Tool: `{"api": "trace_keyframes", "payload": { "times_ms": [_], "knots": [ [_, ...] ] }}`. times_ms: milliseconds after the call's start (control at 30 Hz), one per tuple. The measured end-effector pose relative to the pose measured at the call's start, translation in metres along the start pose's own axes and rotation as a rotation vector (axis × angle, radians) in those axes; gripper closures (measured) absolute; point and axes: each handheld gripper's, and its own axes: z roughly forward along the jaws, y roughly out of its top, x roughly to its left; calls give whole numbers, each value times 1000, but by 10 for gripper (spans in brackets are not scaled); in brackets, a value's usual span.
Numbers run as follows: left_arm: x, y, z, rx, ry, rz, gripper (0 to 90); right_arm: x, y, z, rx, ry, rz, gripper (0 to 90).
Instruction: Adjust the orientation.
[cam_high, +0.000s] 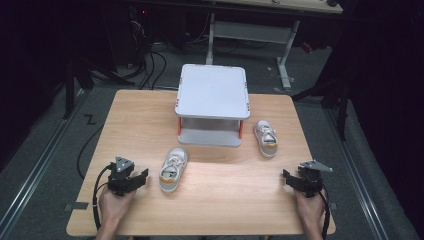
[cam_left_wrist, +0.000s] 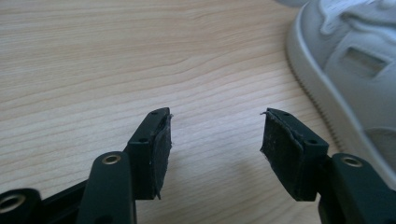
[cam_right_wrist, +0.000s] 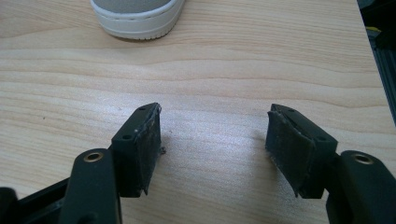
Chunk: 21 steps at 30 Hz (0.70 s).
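Both claws low on the table, shoes waiting.

My left claw (cam_high: 134, 179) gapes, gripping nothing, beside the nearer white sneaker (cam_high: 173, 169), probably lined up for its side. My right claw (cam_high: 295, 180) rests empty, jaws apart. Farther off, the second sneaker (cam_high: 265, 137) lies beside the grey two-tier rack (cam_high: 213, 91), likely their destination.
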Motion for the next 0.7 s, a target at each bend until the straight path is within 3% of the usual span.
{"api": "trace_keyframes", "payload": {
  "times_ms": [333, 467, 533, 700],
  "knots": [
    [-19, 17, -28, -31, -59, 19, 411, 0, 0, 0, 2, 2, 0, 348],
    [-29, 27, -40, -45, -101, 31, 411, 1, 0, 0, 2, 2, 0, 347],
    [-39, 33, -45, -37, -115, 74, 411, 1, 0, 0, 2, 2, 0, 347],
    [-54, 41, -39, -2, -147, 119, 407, 1, 0, 0, 1, 3, -3, 347]
  ]
}}
